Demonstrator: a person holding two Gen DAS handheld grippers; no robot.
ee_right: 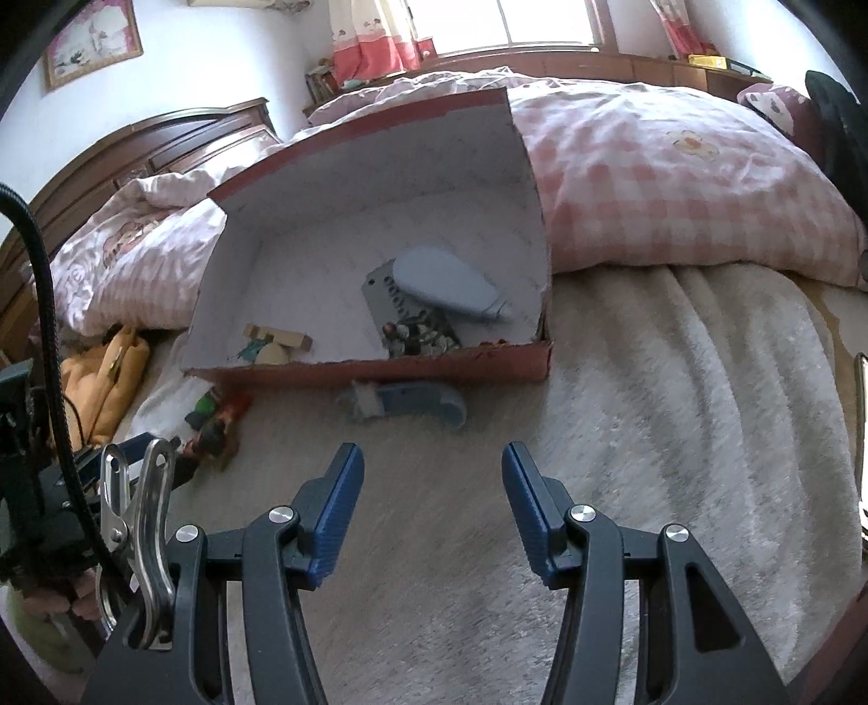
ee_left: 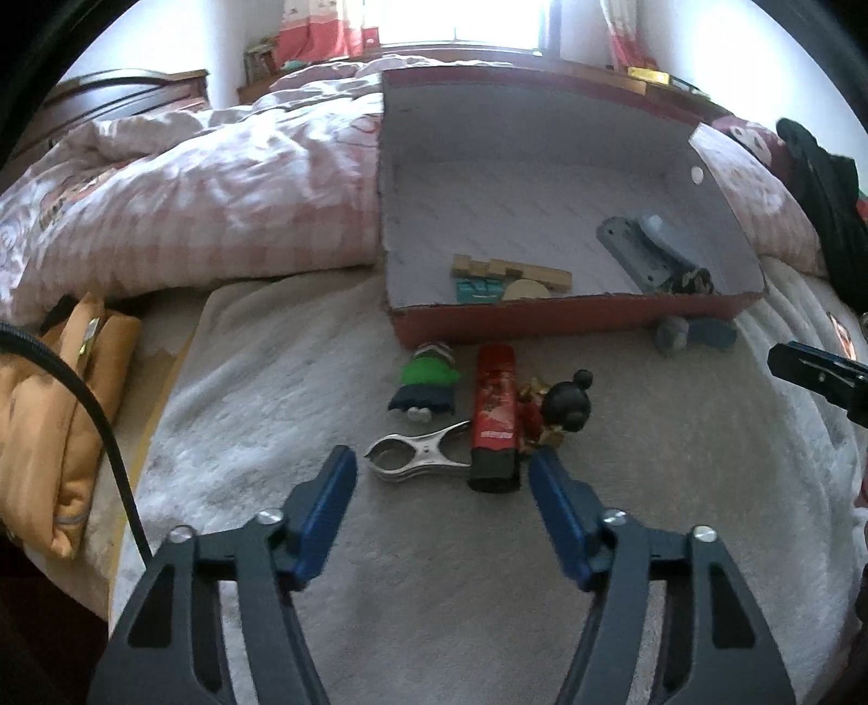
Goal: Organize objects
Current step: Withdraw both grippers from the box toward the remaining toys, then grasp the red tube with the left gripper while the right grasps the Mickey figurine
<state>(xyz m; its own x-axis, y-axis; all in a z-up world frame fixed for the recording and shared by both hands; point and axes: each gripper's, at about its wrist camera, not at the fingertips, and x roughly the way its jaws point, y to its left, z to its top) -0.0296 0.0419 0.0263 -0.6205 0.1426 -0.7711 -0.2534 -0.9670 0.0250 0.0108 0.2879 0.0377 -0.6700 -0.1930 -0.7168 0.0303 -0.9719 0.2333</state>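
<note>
While the left gripper [ee_left: 442, 469] hangs half-open and empty over the blanket, listed left to right before the red box [ee_left: 569, 317]: metal clip [ee_left: 415, 453], red tube [ee_left: 493, 420], doll [ee_left: 559, 412]. Right gripper [ee_right: 431, 466]: half-open, empty. Advice: straddle the tube squarely, clear of neighbours.

Bedroom, white walls [ee_right: 228, 49]; a bright window [ee_right: 521, 21] was set in the far wall, flanked by red-and-white curtains [ee_right: 374, 49]. A framed picture [ee_right: 92, 40] was hung at the left. A dark wooden headboard [ee_right: 179, 141] was seen behind a bed covered with a pink checked quilt [ee_right: 678, 200] and a pale fleecy blanket [ee_right: 678, 407]
</note>
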